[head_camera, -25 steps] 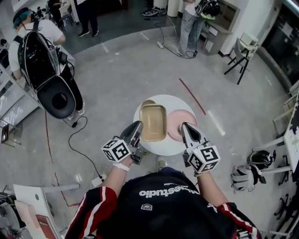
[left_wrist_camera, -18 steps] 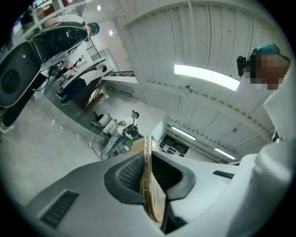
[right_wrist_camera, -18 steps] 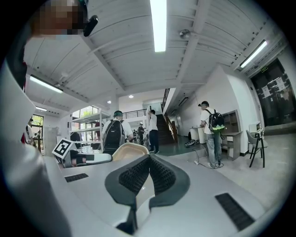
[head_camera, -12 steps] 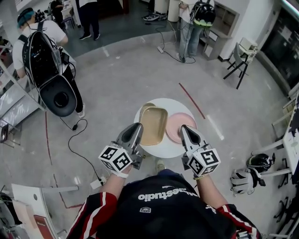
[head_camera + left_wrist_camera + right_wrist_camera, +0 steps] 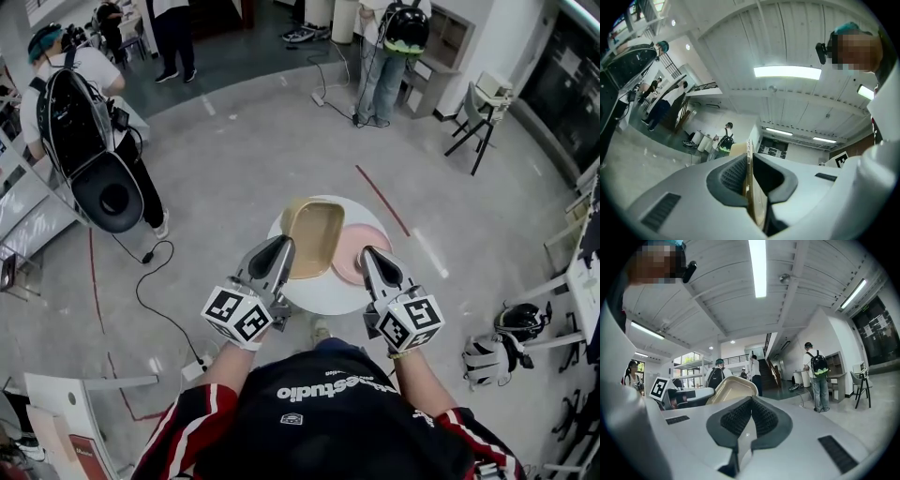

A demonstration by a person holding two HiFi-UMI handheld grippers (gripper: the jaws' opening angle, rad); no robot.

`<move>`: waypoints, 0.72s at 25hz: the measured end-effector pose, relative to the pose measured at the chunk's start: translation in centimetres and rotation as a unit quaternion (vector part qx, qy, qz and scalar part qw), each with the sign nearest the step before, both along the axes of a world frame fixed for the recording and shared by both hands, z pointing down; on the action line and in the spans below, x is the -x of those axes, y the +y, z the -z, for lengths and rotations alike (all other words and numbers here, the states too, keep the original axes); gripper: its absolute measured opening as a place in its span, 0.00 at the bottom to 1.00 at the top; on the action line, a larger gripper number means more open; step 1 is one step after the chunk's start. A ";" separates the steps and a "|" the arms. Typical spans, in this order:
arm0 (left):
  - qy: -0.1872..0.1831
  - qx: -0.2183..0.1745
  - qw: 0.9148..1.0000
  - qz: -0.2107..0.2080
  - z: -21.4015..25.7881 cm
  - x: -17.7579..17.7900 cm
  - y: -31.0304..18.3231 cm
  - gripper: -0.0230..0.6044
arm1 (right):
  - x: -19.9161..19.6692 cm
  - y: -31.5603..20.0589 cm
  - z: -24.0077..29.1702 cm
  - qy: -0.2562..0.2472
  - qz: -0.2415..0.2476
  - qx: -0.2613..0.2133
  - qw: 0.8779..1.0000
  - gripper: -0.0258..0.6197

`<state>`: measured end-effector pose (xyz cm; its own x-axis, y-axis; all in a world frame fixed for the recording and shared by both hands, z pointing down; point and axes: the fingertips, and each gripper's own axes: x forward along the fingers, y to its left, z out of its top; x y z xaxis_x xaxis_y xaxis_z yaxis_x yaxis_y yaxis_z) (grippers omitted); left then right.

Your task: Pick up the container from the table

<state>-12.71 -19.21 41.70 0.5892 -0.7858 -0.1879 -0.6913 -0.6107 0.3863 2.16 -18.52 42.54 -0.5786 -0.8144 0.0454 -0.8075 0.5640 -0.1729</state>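
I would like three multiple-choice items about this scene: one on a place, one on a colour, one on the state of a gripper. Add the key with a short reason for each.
1. Where does the pink plate lie?
A. On the floor
B. On the round white table, right of the container in the head view
C. Inside the container

2. What colour is the container?
A. Tan
B. Blue
C. Black

3. What is the state of the left gripper?
A. Wide open and empty
B. Shut on the pink plate
C. Shut on the container's rim

Key:
1 B: the head view shows the pink plate on the round white table, beside the container.
2 A: its walls and inside look tan in the head view.
3 C: the left gripper view shows the thin tan rim pinched between the pads; the jaws have just been closing further.
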 end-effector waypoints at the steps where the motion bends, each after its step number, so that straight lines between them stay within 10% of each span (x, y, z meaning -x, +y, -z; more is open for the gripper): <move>1: -0.008 -0.006 1.000 0.001 0.2 -0.1 0.0 0.12 | -0.1 0.1 0.1 0.001 -0.002 -0.002 1.000 0.06; 18: -0.115 -0.091 0.988 0.050 3.0 -2.0 2.3 0.11 | -0.6 0.4 1.5 0.017 -0.002 -0.035 0.999 0.06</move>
